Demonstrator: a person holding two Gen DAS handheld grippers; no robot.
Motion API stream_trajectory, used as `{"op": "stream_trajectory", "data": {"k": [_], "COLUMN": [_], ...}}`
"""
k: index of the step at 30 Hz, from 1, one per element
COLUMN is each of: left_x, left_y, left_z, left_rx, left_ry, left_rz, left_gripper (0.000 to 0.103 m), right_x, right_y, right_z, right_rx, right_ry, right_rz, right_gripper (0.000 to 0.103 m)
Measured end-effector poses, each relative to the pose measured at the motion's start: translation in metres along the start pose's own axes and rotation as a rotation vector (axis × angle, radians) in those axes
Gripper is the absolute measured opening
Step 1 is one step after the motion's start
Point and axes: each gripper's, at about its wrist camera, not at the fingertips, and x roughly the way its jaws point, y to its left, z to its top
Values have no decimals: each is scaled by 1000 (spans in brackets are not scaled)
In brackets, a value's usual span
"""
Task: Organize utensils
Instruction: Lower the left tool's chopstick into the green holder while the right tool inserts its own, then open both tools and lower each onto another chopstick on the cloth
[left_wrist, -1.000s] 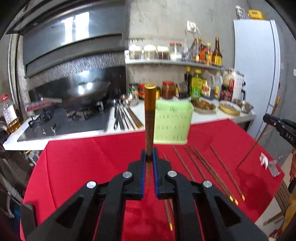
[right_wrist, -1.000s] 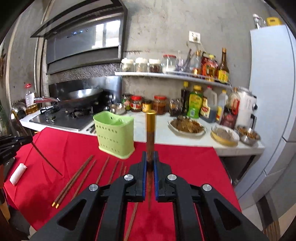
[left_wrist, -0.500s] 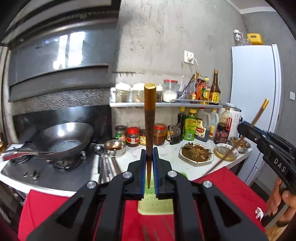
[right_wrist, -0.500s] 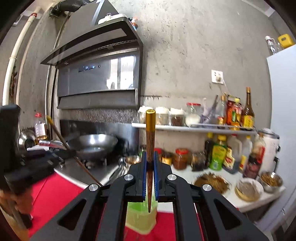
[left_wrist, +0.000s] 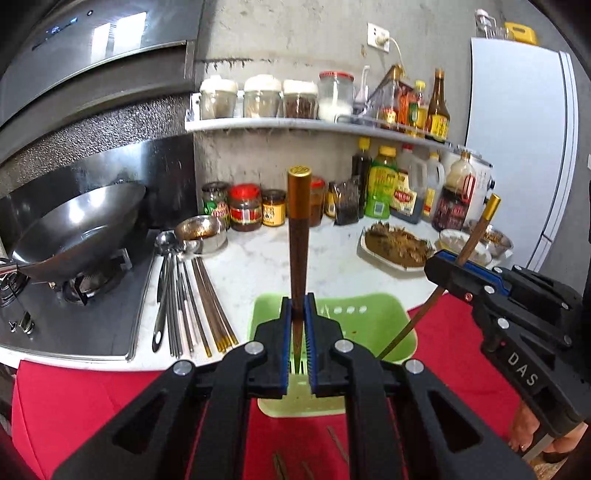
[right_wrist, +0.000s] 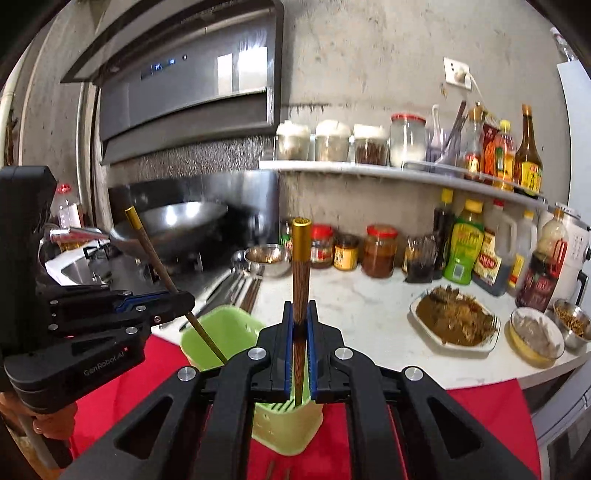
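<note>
The left hand-held gripper (left_wrist: 297, 334) is clamped on a gold-capped wooden chopstick (left_wrist: 298, 236) standing upright above the green utensil holder (left_wrist: 364, 314) on the red tabletop (left_wrist: 74, 398). To its right, the right hand-held gripper (right_wrist: 300, 339) grips a second chopstick (right_wrist: 301, 266) over the same holder.

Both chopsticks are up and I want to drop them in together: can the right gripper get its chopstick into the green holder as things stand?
Probably yes. The right gripper holds its chopstick over the green holder, whose mouth looks open, with only the left gripper's chopstick angling in at the far side.
</note>
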Motion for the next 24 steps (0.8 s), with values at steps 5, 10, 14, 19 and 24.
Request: {"op": "stream_trajectory", "data": {"k": [5,10,14,19,24], "left_x": [-15,-72,-130,-176,-187], "left_y": [-1,-6,-9,-12,-17], "left_z": [2,17,17,-22,-107], "left_rx": [-10,-7,-9,-11,-29], "left_ry": [-8,-113,-187,-134,-11], "left_rz": [4,26,76,240,231], "left_gripper": [16,39,47,49,49], "right_x": [-17,-75,-126,-179,-209], "right_y": [-5,-6,-9,-11,-2], "right_z": [0,10,10,-26,-94], "right_rx": [11,-3,-7,7,5], "right_ry": [0,-54,-83,-45,20], "right_rz": [-33,-78,-103,-109,-103], "right_gripper": [36,45,48,49,49]}}
